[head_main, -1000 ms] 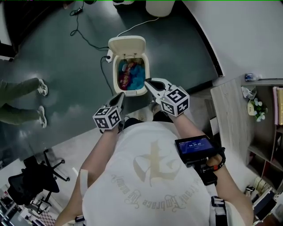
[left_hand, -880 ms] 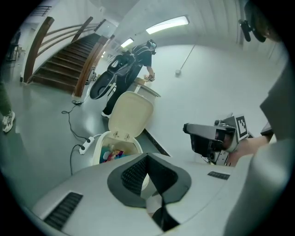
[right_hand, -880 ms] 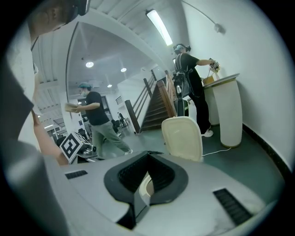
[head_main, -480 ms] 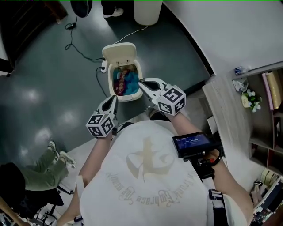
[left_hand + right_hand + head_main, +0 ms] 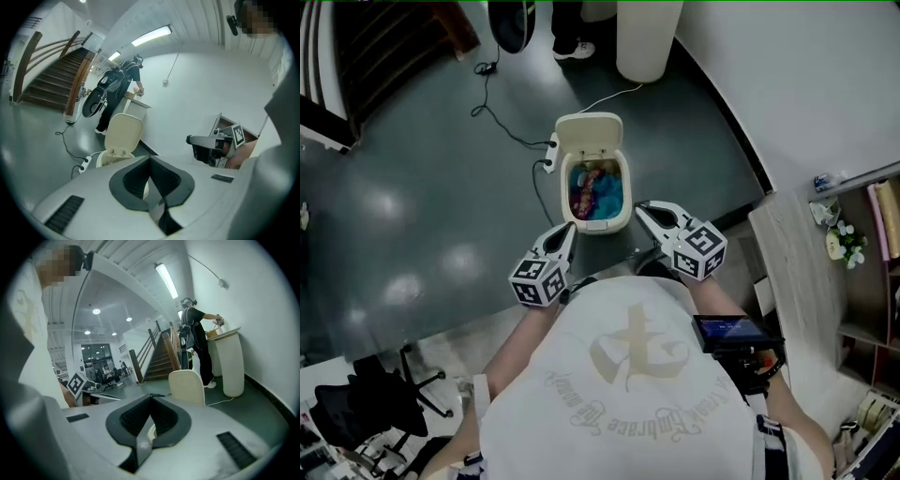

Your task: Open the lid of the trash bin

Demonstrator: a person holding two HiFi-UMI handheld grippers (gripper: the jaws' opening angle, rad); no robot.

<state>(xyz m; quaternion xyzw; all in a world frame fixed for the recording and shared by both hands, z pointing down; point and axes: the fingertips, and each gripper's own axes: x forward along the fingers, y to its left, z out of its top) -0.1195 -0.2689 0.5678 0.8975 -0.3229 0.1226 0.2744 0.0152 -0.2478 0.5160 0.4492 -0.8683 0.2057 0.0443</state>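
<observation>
Trash bin [image 5: 598, 226], cream-coloured, stands on the dark floor directly ahead of the person, just beyond the tips of 2 hand-held grippers. Its lid [image 5: 590, 137] is already raised and leans back past upright at the far end. Blue and pink rubbish [image 5: 596, 192] shows inside.

The left gripper [image 5: 567, 232] sits just beside the near left corner of the bin and the right gripper [image 5: 647, 211] just beside the near right corner. Neither touches it. In each gripper view the jaws are pressed together with nothing between them.

The opening looks essentially done. Doing this step well probably means keeping both tips clear of the rim and not nudging the lid, which could drop forward and close. If the lid needs to go further back, a gentle push on its free top edge, away from the hinge, would suit best.

The bin's long axis runs straight away from the person, with the hinge on the far short side. The mouth faces up, and the lid's inner face looks back toward the person.
</observation>
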